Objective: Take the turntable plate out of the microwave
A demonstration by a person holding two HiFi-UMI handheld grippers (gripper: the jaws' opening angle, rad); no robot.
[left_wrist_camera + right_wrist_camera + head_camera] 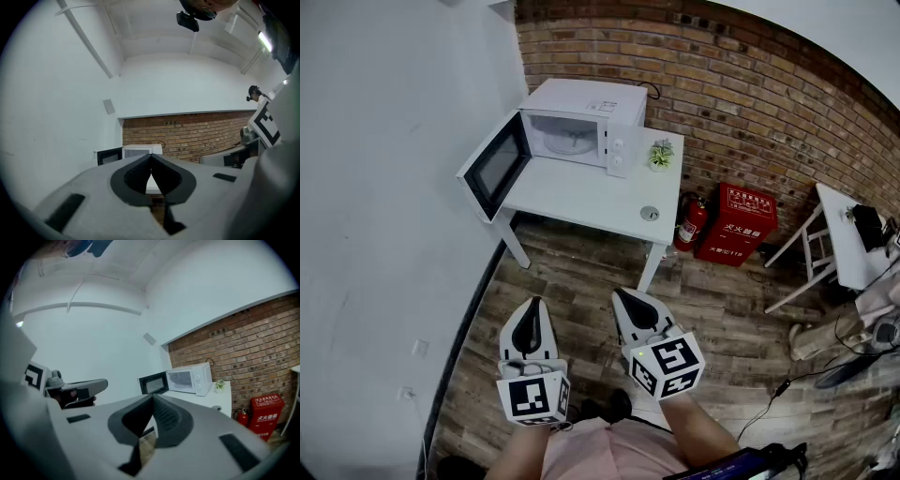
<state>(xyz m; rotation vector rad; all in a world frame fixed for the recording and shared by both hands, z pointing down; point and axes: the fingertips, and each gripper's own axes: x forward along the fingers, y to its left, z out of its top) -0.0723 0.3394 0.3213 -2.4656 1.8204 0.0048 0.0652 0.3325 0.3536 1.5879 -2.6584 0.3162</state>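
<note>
I stand well apart from the table [581, 195], with the left gripper [533, 304] and the right gripper [620, 294] both closed on nothing and held level for the approach. The microwave [598, 101] door [497, 167] hangs open, leaving the turntable plate [567, 142] reachable inside, untouched.

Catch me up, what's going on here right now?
A person stands back from the white table, holding the left gripper and the right gripper out in front. Both are shut with nothing between the jaws. The microwave sits on the table with its door swung wide open, and the turntable plate is still inside. Neither gripper is anywhere near it, so the removal has not started.
</note>
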